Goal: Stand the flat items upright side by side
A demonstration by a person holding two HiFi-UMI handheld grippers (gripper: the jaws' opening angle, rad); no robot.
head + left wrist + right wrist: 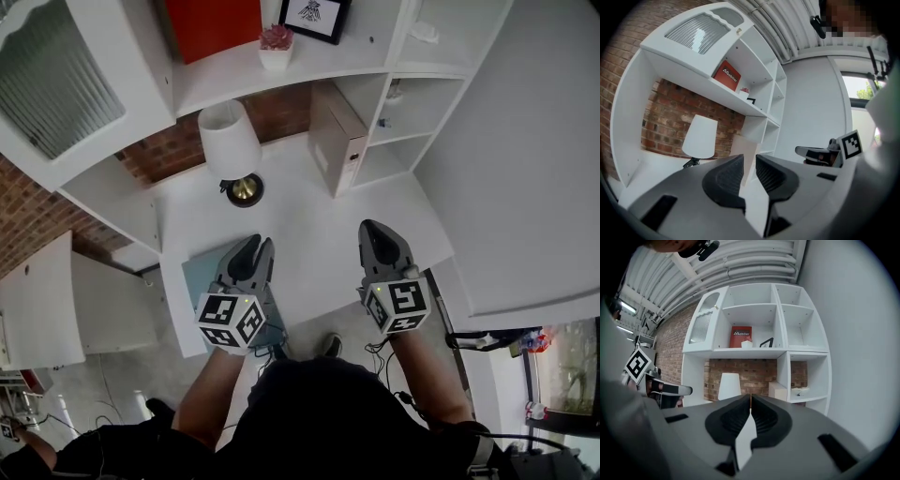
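left gripper (262, 242): level, jaws narrowly apart | right gripper (370, 226): level, closed

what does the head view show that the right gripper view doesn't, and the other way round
Only the head view: a teal flat item on the desk beside the left gripper, and the lamp's brass base. Only the right gripper view: the ribbed ceiling. Both: the white lamp, the red box on the shelf, the beige box.

The white worktop (309, 230) carries a white-shaded lamp (230, 141). Right of the lamp stands a beige box (335, 141). Nearer than the lamp, a grey-blue flat item (200, 272) lies at the edge.
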